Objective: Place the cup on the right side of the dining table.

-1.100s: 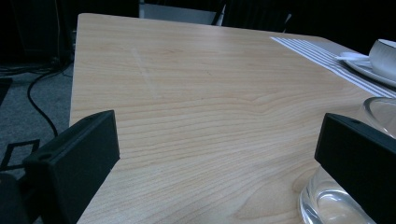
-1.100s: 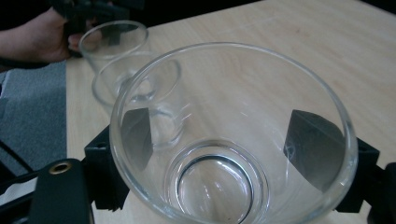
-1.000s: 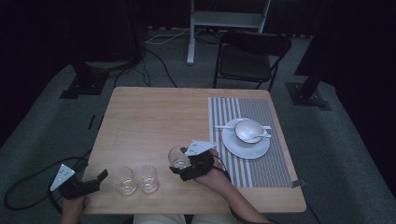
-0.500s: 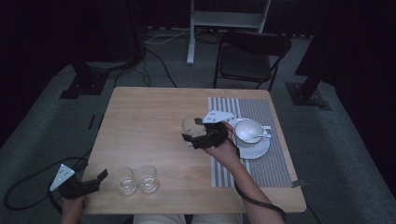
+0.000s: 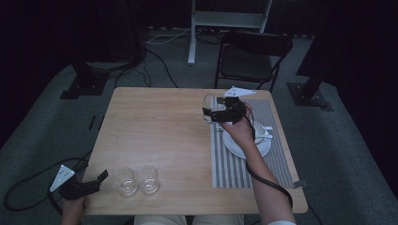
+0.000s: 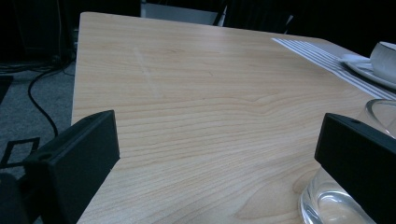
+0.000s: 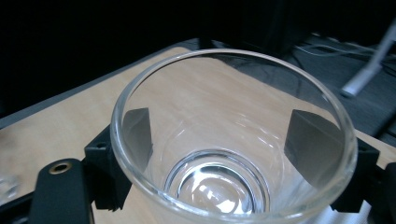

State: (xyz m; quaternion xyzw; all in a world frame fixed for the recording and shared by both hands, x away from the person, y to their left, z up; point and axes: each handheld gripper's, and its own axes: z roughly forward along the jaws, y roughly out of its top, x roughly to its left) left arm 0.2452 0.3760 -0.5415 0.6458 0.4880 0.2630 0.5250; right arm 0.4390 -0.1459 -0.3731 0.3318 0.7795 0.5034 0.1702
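Dark carpet and black stands ring a pale wooden table (image 5: 159,131) in the middle of the high view. At the lower left of that frame the left gripper (image 5: 96,179) rests at the table's near corner, held by a hand at the bottom edge, its jaws spread apart around nothing. Just to its right stand two empty glasses (image 5: 137,180), side by side and almost touching; in the left gripper view one of them sits just beside a jaw. Farther up, right of centre, a forearm reaches from the bottom edge over a striped placemat (image 5: 234,164) and a white plate (image 5: 260,149). Its right gripper (image 5: 210,114) is clamped on a third glass (image 7: 233,135) at the mat's upper left corner, upright, a jaw pressed to each side. Beyond the table stands a black folding chair (image 5: 251,56).
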